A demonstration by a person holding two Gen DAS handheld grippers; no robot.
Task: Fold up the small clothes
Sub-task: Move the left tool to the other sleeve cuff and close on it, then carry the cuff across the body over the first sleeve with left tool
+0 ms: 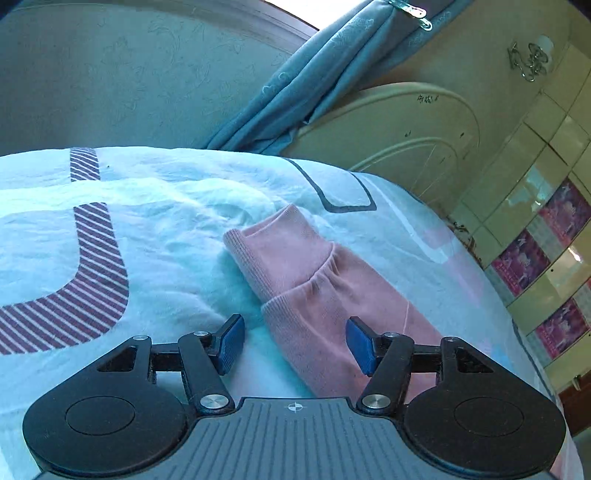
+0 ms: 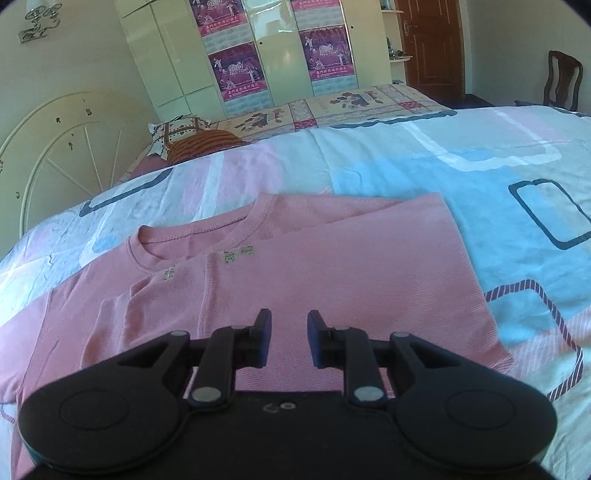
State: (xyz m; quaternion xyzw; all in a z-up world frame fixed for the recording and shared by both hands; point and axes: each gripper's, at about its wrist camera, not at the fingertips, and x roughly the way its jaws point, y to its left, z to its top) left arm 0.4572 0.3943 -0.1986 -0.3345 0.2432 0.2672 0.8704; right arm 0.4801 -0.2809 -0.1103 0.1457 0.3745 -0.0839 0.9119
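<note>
Bright daylight with a cool blue cast, blown-out white window [image 1: 314, 11] at top of left view, glare streaks on glossy wardrobe doors [image 2: 273, 48], strong fisheye bending and dark corners, slight softness on bedsheet [image 2: 424, 162]

Left gripper [image 1: 295, 343]: sleeve [image 1: 317, 280] lies on bedspread [image 1: 166, 251], running from between the jaws ahead and leftward, cuff at the far end. Curtain [image 1: 314, 85] and headboard [image 1: 399, 136] behind, beyond the bed edge.

Right gripper [image 2: 289, 338]: shirt [image 2: 332, 266] flat on bedspread beneath and ahead of the jaws (neckline ahead-left). Pillow [image 2: 184, 136] further back left; wardrobe [image 2: 258, 51] behind.
</note>
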